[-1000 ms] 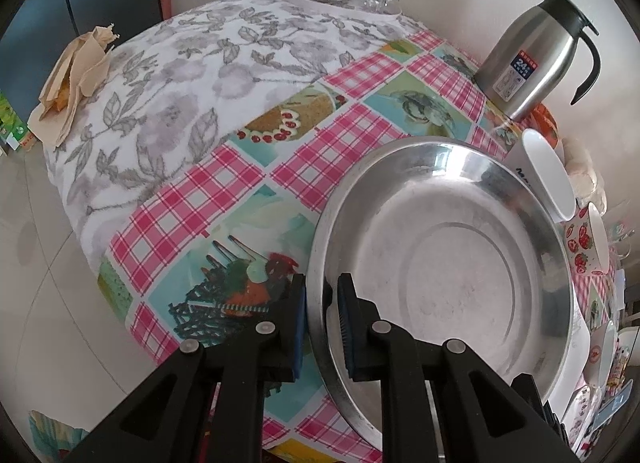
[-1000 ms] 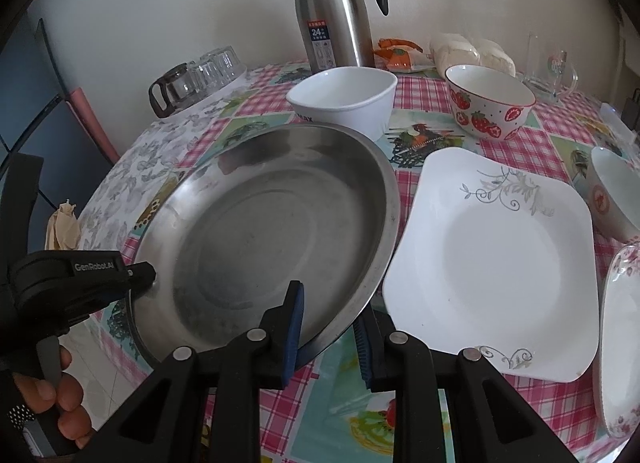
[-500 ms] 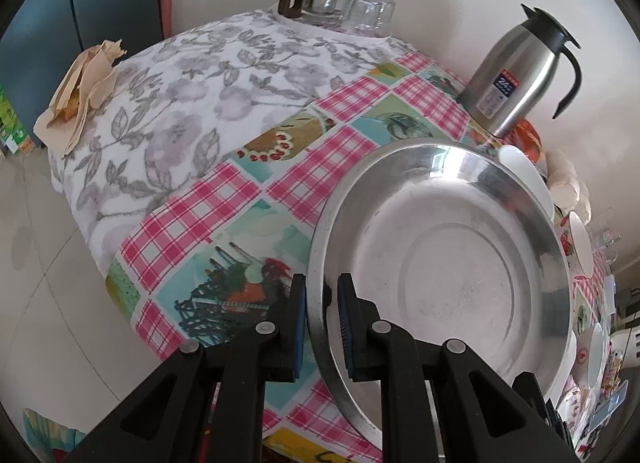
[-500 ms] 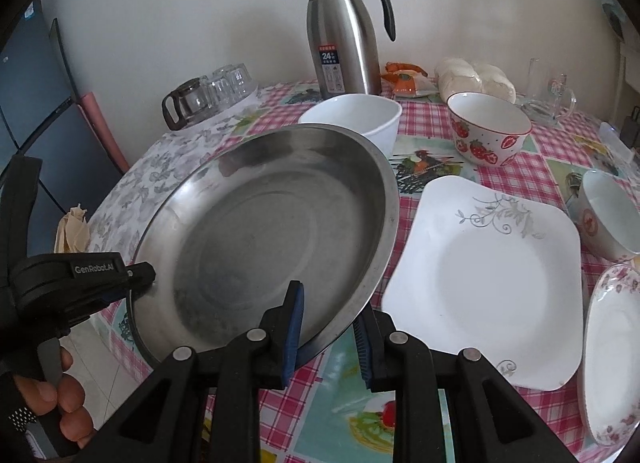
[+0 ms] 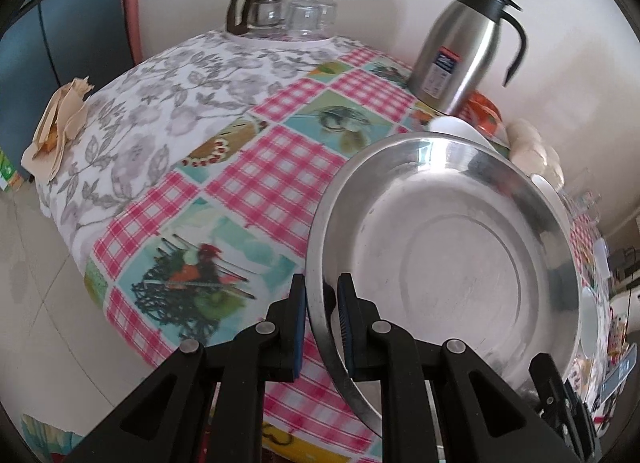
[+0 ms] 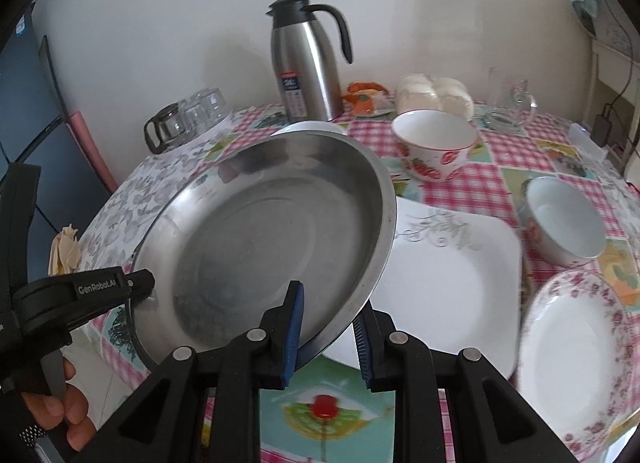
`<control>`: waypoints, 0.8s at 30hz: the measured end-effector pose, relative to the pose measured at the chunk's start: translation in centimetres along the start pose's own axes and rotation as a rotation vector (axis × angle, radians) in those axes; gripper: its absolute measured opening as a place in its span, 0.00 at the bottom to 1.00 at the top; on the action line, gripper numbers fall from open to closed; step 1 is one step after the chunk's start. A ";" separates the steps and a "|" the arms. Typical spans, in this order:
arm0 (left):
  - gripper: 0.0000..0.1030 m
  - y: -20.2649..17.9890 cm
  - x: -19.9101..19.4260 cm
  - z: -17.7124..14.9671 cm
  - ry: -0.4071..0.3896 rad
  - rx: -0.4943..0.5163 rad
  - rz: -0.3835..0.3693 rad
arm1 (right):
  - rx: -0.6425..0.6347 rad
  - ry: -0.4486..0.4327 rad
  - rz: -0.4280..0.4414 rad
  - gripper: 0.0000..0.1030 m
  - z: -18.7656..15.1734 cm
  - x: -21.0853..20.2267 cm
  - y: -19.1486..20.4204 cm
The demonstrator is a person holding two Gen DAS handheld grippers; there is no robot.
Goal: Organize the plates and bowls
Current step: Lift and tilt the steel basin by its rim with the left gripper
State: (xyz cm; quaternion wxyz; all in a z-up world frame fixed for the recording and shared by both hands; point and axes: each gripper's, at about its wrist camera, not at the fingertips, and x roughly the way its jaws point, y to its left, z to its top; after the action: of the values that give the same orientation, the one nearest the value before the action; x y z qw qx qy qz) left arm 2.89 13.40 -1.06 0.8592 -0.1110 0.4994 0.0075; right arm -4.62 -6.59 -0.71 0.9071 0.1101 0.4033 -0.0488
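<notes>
A large round steel plate [image 5: 452, 263] [image 6: 264, 247] is held tilted above the table by both grippers. My left gripper [image 5: 322, 305] is shut on its left rim and also shows in the right wrist view [image 6: 138, 289]. My right gripper [image 6: 328, 323] is shut on its near right rim. A square white plate [image 6: 448, 283] lies under the steel plate's right edge. A floral round plate [image 6: 572, 351] lies at the right. A strawberry bowl [image 6: 434, 149], a small white bowl [image 6: 564, 219] and a white bowl [image 6: 308, 128] half hidden behind the steel plate stand further back.
A steel thermos jug [image 6: 306, 63] [image 5: 464, 51] stands at the back by the wall. A glass pot and upturned glasses [image 5: 280, 15] sit at the back left. A glass mug [image 6: 510, 101] and wrapped buns [image 6: 434, 97] are at the back right. Crumpled paper [image 5: 60, 123] lies at the left table edge.
Both grippers have lifted the steel plate higher and tilted it more. Its right edge now overlaps the square white plate and hides more of the white bowl.
</notes>
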 end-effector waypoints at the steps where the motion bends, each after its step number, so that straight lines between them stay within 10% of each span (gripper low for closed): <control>1: 0.15 -0.6 -0.1 -0.2 0.000 0.011 0.002 | 0.001 -0.002 -0.004 0.25 0.1 -0.2 -0.4; 24: 0.16 -9.8 -0.7 -5.0 0.034 0.196 -0.029 | 0.106 -0.003 -0.091 0.25 -0.4 -3.1 -9.5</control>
State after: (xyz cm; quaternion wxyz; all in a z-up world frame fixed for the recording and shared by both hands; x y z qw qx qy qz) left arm -0.52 2.93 -1.03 0.8574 -0.0337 0.5106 -0.0557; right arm -8.70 -15.74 -0.21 0.8974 0.1395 0.4034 -0.1116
